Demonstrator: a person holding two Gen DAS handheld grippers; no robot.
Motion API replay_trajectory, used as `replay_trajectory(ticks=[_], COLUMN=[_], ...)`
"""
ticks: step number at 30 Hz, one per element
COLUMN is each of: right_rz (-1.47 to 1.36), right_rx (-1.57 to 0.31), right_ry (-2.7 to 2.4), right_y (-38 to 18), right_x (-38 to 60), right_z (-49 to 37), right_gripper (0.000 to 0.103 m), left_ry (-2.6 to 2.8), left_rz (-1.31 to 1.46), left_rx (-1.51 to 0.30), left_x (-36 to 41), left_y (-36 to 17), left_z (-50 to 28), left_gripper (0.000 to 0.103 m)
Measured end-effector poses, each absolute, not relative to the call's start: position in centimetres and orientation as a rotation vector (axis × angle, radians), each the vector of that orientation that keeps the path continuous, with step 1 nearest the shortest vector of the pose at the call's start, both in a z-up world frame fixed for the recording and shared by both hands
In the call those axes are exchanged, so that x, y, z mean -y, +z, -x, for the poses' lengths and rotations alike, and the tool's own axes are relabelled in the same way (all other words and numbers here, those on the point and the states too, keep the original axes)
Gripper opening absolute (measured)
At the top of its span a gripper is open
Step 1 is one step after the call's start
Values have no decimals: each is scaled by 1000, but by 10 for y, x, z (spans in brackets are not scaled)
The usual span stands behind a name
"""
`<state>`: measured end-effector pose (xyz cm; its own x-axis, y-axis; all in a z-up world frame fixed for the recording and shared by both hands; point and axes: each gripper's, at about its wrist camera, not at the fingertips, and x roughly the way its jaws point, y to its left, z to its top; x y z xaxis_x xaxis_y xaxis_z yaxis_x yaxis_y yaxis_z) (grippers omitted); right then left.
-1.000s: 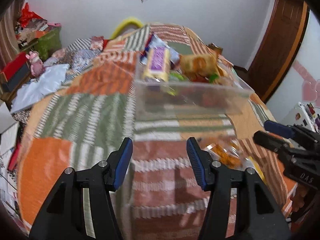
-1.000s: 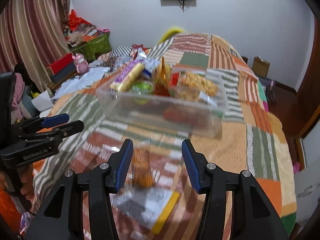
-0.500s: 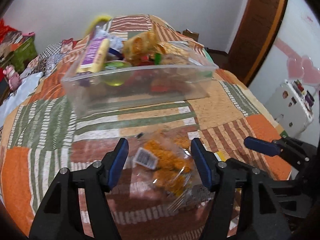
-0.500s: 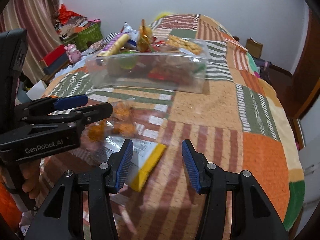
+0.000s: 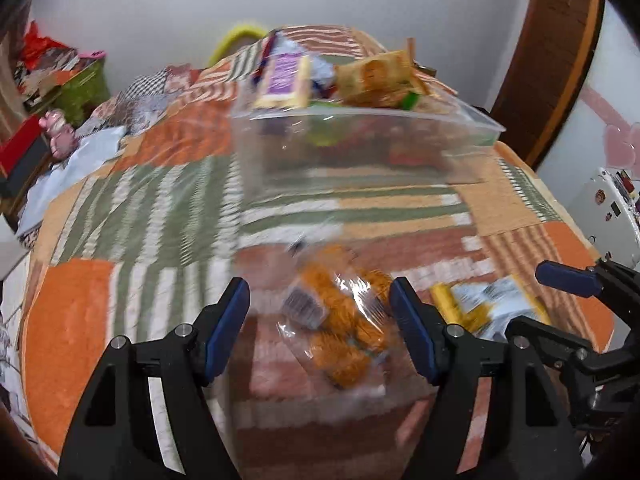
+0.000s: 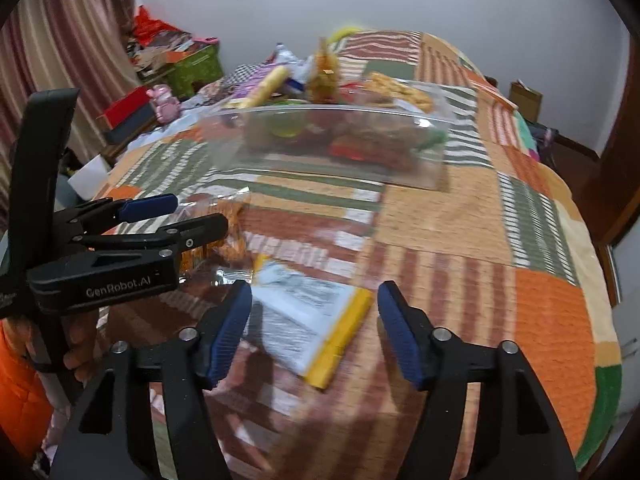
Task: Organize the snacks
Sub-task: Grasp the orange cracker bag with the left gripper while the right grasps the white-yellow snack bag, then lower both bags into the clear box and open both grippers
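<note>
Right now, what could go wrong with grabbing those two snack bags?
The left claw straddles a clear bag of orange snacks; squeezing hard might crush them. The flat yellow-edged packet between the right claw lies flush on the blanket, so the pads may pinch fabric. The tub already looks heaped.

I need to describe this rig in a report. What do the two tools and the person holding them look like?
Both tools are matte black plastic with silver rivets and ribbed blue pads on two angular fingers. The left tool bears white "GenRobot.AI" lettering on its side and has a tall black handle. The right tool looks identical. The person wears an orange quilted sleeve.
</note>
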<state>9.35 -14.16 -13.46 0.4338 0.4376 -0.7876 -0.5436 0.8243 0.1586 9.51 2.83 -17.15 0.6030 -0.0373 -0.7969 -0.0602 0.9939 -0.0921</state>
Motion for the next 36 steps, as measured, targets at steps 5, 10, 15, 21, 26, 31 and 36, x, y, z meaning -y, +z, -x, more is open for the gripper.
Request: replay_trajectory(ticks=[5, 10, 15, 21, 26, 31, 36], right_rz=[174, 193, 221, 210, 182, 137, 112], right_rx=[-964, -971, -988, -979, -972, -956, -924], right_ry=[634, 634, 639, 625, 593, 589, 584], right_y=[-145, -151, -158, -162, -161, -156, -147], right_x=[123, 123, 124, 128, 132, 136, 138], right_z=[-92, -91, -91, -94, -102, -108, -109], right_gripper=[65, 73, 77, 75, 48, 34, 24], left_ry=[21, 3, -19, -7, -8, -35, -43], left_rz=[176, 195, 202, 193, 183, 185, 188], left_rx=[-926, -935, -977, -972, -953, -929, -906], left_x=[-47, -44, -32, -25, -23, -22, -24], left_y=[-174, -175, -186, -191, -192, -188, -180], left_z=[-82, -85, -101, -110, -111, -107, -100], left_gripper=[72, 72, 73, 73, 67, 61, 59])
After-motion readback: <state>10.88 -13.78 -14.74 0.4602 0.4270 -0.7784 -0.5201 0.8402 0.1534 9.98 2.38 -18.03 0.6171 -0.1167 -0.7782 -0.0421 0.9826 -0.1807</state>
